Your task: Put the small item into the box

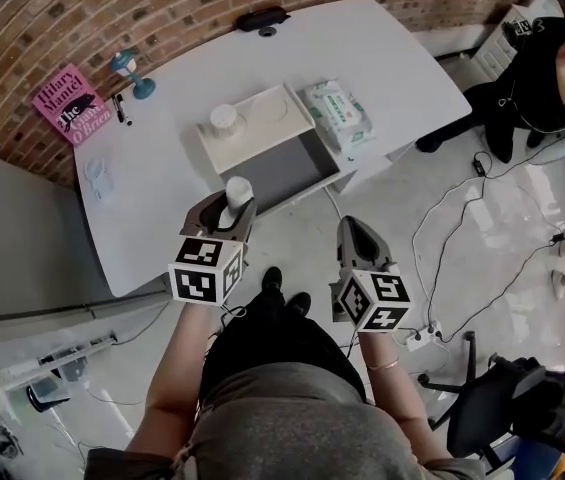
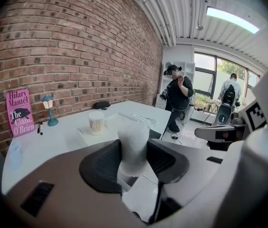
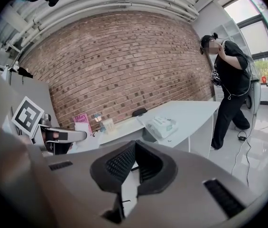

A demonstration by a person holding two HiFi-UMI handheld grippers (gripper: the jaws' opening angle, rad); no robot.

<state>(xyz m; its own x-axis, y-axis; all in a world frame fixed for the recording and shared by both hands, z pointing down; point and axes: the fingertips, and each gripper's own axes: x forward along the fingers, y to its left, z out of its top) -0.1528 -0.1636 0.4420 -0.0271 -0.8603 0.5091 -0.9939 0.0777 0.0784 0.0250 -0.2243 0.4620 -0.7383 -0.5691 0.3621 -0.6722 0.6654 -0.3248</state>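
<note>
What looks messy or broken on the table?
Nothing stands out. The pink book leans against the brick wall, the grey box sits open near the edge of the table, and the pack of wipes lies flat beside it. Nothing looks spilled or broken.

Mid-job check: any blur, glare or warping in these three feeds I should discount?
Head view: sharp and evenly lit, though the table looks bowed and the glossy floor shows glare. Left gripper view: the small white item between the jaws is soft, the window washed out. Right gripper view: the brick wall curves, corners dark.
</note>
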